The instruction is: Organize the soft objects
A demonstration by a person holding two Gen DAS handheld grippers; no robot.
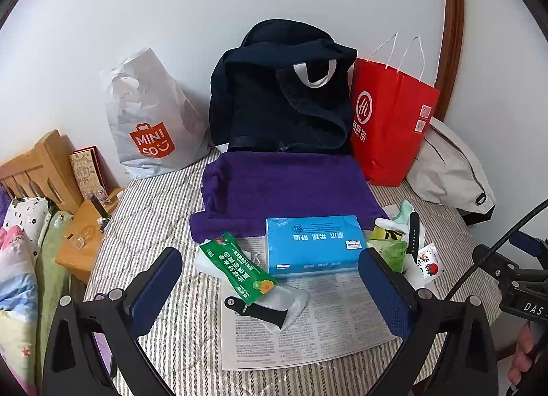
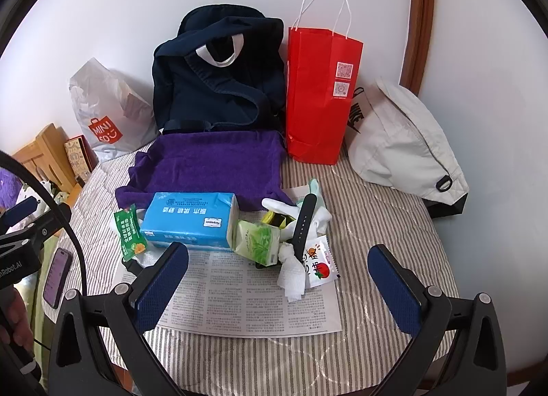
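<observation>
A folded purple towel [image 1: 287, 187] [image 2: 209, 163] lies on the striped bedspread, in front of a dark navy backpack [image 1: 281, 94] [image 2: 219, 77]. A blue tissue pack [image 1: 313, 242] [image 2: 190, 218] rests at the towel's near edge on a newspaper sheet [image 1: 325, 320] [image 2: 239, 296]. To its right lie a green tissue packet [image 2: 260, 242], white socks [image 2: 291, 276] and a black watch strap [image 2: 304, 221]. A green sachet [image 1: 236, 266] and another black strap [image 1: 257, 310] lie to its left. My left gripper [image 1: 269, 259] hovers open just short of the blue pack. My right gripper [image 2: 277, 252] is open and empty over the newspaper.
A red paper bag [image 1: 390, 122] [image 2: 322, 94], a white Miniso bag [image 1: 150, 118] and a pale grey bag [image 2: 404, 142] stand along the wall. A wooden bedside stand [image 1: 78, 235] and bedding are at the left. A phone [image 2: 56, 276] lies by the bed edge.
</observation>
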